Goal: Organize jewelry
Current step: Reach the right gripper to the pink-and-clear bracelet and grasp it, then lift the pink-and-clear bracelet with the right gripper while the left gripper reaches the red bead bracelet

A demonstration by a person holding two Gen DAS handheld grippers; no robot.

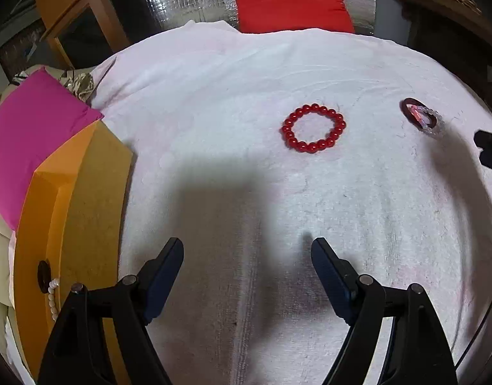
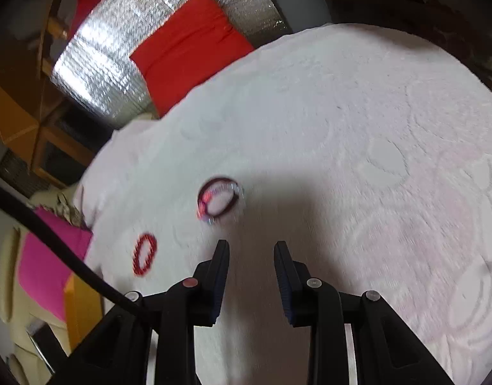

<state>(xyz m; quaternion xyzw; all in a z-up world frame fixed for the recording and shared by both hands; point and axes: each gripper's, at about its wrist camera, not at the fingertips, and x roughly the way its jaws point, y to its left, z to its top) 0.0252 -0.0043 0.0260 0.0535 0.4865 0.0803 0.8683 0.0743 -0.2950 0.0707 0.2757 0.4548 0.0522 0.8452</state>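
White towel [image 1: 214, 102] covers desk. Dark ring and clear bead bracelet [image 2: 219, 199] lie overlapped just ahead-left of right gripper [image 2: 251, 250], half open, empty. Red bead bracelet [image 1: 313, 127] sits well ahead of left gripper [image 1: 247, 250], wide open, empty. Right nearer to pair.

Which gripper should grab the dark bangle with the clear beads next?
Probably right. The right gripper is open and close to the dark bangle, just ahead-left. The left gripper faces the red bead bracelet instead.
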